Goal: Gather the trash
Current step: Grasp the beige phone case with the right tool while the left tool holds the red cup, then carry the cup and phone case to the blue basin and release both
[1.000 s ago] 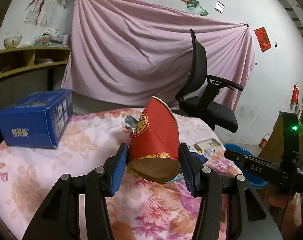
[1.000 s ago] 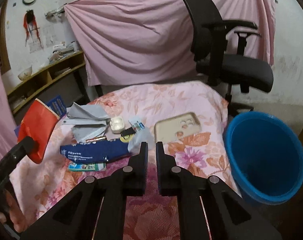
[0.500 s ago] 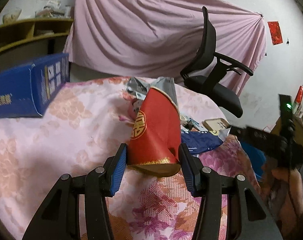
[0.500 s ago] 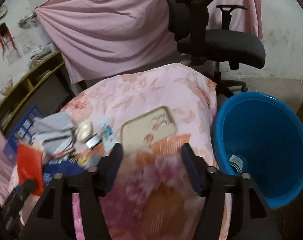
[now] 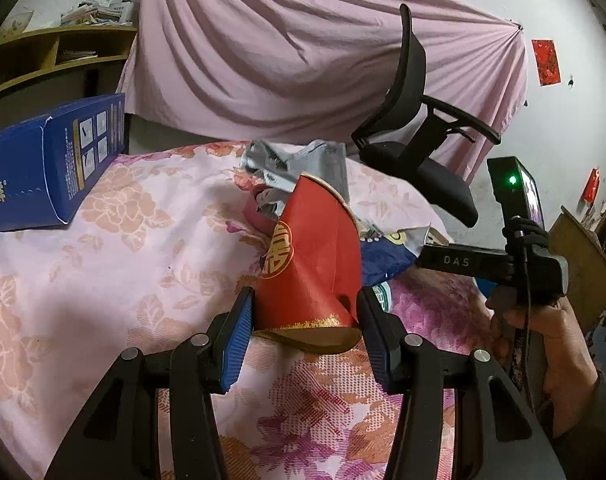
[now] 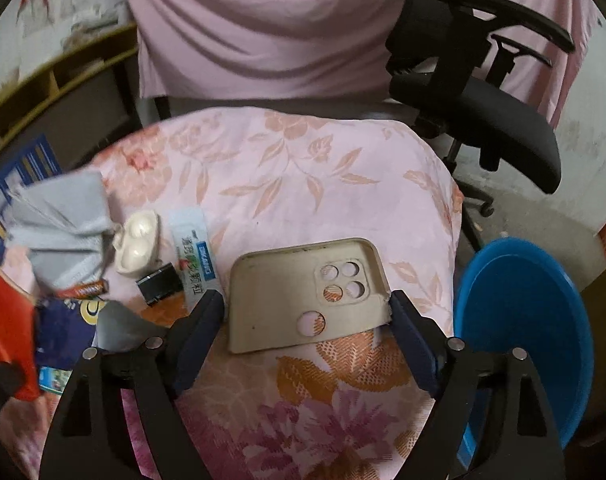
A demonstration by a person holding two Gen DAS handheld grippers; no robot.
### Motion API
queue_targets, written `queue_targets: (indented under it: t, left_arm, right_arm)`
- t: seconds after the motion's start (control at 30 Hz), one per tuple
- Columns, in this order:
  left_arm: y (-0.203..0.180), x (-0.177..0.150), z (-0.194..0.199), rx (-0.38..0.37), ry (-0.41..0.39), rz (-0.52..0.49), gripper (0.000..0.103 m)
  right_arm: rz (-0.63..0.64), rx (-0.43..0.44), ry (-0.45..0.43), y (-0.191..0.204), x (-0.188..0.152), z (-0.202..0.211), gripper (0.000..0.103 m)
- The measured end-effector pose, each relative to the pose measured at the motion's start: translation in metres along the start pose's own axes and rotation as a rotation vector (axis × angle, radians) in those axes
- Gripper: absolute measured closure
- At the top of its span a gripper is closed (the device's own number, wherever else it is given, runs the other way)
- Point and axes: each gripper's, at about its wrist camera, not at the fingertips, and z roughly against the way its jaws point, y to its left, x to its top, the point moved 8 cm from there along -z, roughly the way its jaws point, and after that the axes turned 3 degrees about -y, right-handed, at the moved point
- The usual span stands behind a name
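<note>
1. Two grippers are in our hands, above a table with a pink floral cloth (image 6: pixel 303 184).
2. Our left gripper (image 5: pixel 305 328) is closed on a red paper cup (image 5: pixel 311 264); both blue pads press the sides of the cup near its base, and the cup is squeezed a little flat. Its open rim points away from us, and it is lifted above the cloth.
3. Behind the cup we see a crumpled grey wrapper (image 5: pixel 303 164) and a dark blue snack bag (image 5: pixel 383 260) lying on the cloth.
4. A blue carton (image 5: pixel 47 168) rests at the far left of the table.
5. Our right gripper (image 6: pixel 307 312) is opening its jaws, and they already stand wide apart. A beige phone case (image 6: pixel 303 292) lies flat on the cloth between the two fingers; the right finger is close to its corner, but we cannot tell if it touches.
6. Left of the case we see a white sachet (image 6: pixel 193 252), a black binder clip (image 6: pixel 159 284) and a white earbud case (image 6: pixel 137 244), all on the cloth.
7. A blue plastic bin (image 6: pixel 523 328) stands on the floor just beside the right edge of the table.
8. A black office chair (image 6: pixel 479 92) stands behind the table, in front of a pink curtain (image 5: pixel 283 48).
</note>
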Motion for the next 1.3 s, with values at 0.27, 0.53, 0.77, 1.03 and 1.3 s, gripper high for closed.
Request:
queue_targets:
  t: [0.27, 0.53, 0.77, 1.03, 1.3]
  left_arm:
    - [-0.003, 0.000, -0.004, 0.006, 0.011, -0.005, 0.057]
    - [0.002, 0.000, 0.005, -0.021, -0.020, 0.009, 0.057]
    - [0.000, 0.005, 0.028, -0.038, -0.131, -0.006, 0.057]
    - [-0.040, 0.031, 0.066, -0.043, -0.334, -0.107, 0.057]
    - [-0.131, 0.080, 0.080, -0.157, -0.509, -0.246, 0.057]
  right_arm:
    - [0.025, -0.006, -0.008, 0.003, -0.002, 0.001, 0.025]
    - [0.039, -0.044, -0.109, 0.008, -0.001, 0.024, 0.026]
    - [-0.007, -0.095, -0.409, 0.002, 0.006, 0.089, 0.026]
    - [-0.107, -0.060, -0.656, -0.012, 0.007, 0.150, 0.026]
    - [-0.238, -0.142, -0.899, -0.064, 0.001, 0.217, 0.026]
